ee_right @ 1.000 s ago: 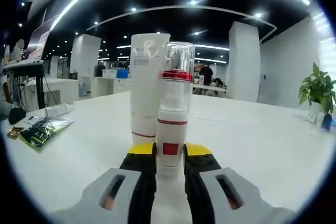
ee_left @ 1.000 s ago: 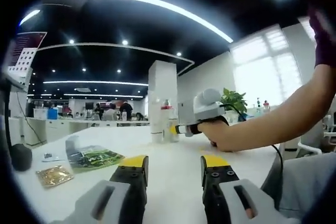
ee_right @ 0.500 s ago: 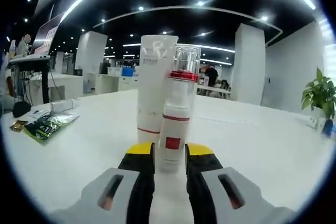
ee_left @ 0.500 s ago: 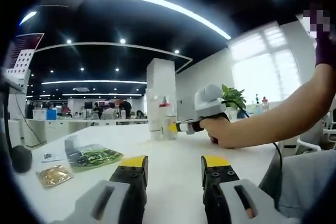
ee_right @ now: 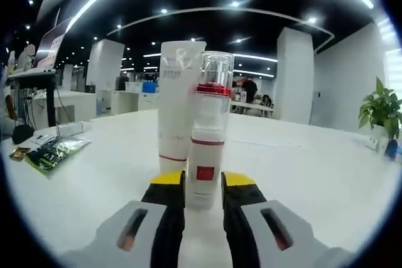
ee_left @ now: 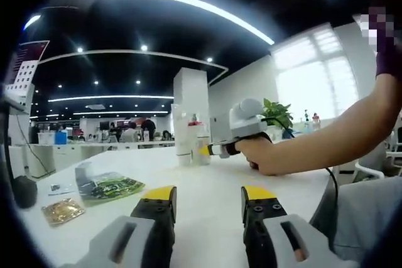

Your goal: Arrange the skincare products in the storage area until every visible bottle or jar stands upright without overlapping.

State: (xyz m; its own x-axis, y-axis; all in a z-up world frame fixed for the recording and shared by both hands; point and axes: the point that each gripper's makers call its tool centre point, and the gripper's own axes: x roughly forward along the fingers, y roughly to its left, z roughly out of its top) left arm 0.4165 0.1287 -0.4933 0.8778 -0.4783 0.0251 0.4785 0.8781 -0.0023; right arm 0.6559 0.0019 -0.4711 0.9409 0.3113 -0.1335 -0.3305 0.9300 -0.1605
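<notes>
White tabletop (ee_right: 314, 174) carries an upright pump bottle (ee_right: 207, 149) beside a tall tube (ee_right: 178, 105); right gripper (ee_right: 202, 187) pinches its base, apparently steadying it. Left gripper (ee_left: 206, 200) waits wide, unloaded.

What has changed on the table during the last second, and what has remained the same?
The right gripper stays closed around the base of the pump bottle, shifting it only slightly beside the white tube. Both stand upright throughout. The left gripper stays open and empty above the table; the sachets have not moved.
</notes>
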